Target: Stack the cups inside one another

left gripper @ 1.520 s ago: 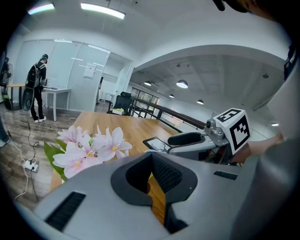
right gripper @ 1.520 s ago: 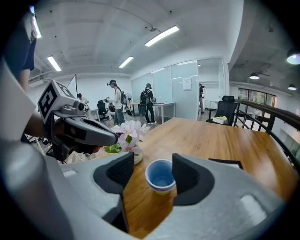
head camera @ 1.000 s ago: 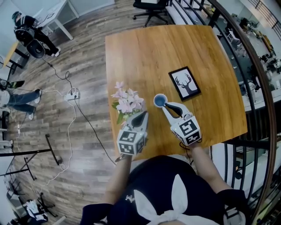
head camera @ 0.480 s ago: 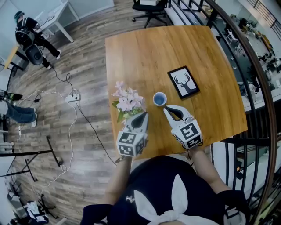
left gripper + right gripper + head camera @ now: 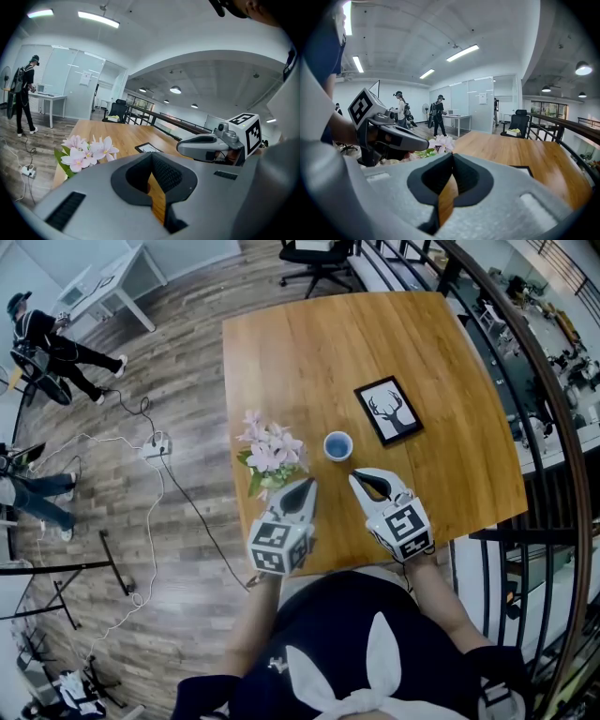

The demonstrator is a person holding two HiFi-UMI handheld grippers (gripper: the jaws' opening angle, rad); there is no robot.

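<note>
Head view shows a lone blue cup (image 5: 337, 444) at frame centre on the wooden table (image 5: 309, 343), apart from the left gripper (image 5: 302, 487) and right gripper (image 5: 364, 481) just below it, both pressed together and empty, so the stacking looks finished, with no loose cup in sight.

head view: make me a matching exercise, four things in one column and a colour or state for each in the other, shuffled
Things:
1. cup
2. picture
3. flowers
4. right gripper

Colour or state:
a. pink
b. jaws together, nothing between them
c. blue
d. black frame around a deer drawing

Pairs: 1-c, 2-d, 3-a, 4-b
</note>
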